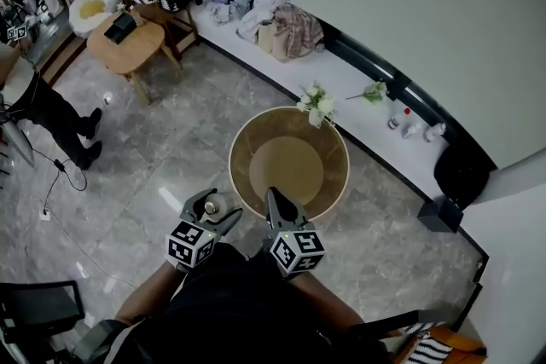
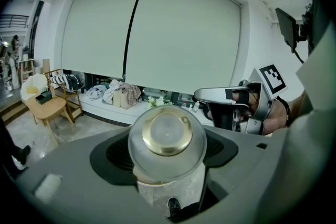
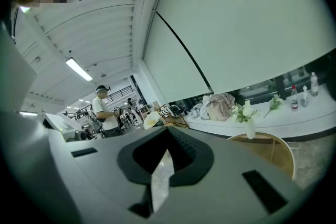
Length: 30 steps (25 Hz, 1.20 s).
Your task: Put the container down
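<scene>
A small clear container [image 1: 211,205] with a round gold lid sits between the jaws of my left gripper [image 1: 220,205], which is shut on it. In the left gripper view the container [image 2: 167,147] fills the gap, its lid facing the camera. I hold it in the air over the floor, just left of the near rim of a round wooden table [image 1: 241,141]. My right gripper [image 1: 274,200] hovers over the table's near edge, its jaws shut with nothing between them. It also shows in the left gripper view as the right gripper [image 2: 223,96], off to the right.
A white flower vase [image 1: 317,106] stands at the table's far edge. Behind runs a white ledge [image 1: 358,89] with bags, clothes and bottles. A black bin [image 1: 439,213] stands at the right. A wooden side table [image 1: 128,43] and a person [image 1: 51,111] are at the far left.
</scene>
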Each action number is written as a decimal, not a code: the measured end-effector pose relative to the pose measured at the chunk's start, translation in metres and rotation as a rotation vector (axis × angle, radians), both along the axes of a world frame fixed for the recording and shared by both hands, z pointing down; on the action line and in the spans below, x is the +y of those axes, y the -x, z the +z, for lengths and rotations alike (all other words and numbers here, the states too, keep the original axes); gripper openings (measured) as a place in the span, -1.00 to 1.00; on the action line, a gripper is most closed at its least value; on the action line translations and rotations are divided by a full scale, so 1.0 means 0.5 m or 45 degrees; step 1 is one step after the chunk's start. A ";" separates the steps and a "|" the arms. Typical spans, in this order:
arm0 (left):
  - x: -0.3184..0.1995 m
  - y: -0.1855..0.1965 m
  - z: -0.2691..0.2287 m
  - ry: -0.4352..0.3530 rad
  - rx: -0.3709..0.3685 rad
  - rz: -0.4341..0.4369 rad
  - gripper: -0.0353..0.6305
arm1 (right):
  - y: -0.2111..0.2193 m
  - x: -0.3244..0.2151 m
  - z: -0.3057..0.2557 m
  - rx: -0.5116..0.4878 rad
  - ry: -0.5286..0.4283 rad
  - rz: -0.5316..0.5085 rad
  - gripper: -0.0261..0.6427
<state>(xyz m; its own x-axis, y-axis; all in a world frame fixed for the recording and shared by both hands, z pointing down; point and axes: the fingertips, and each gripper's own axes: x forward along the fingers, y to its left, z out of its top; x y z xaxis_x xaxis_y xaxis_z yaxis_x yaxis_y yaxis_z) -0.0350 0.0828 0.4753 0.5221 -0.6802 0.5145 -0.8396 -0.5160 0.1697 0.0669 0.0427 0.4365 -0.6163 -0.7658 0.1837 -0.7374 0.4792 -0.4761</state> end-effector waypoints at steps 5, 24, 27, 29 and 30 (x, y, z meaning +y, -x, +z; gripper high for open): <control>-0.017 0.000 -0.004 -0.006 -0.002 -0.013 0.13 | 0.004 -0.022 -0.005 -0.008 -0.009 -0.019 -0.90; -0.258 0.085 0.041 0.071 0.024 0.206 0.13 | 0.047 -0.212 0.015 0.056 0.043 0.236 -0.90; -0.311 0.110 0.059 0.085 0.009 0.243 0.13 | 0.070 -0.250 0.037 0.067 0.080 0.264 -0.90; -0.348 0.134 0.072 0.080 0.003 0.257 0.13 | 0.088 -0.274 0.055 0.081 0.103 0.280 -0.90; -0.365 0.147 0.079 0.078 0.005 0.261 0.13 | 0.098 -0.285 0.062 0.088 0.114 0.290 -0.90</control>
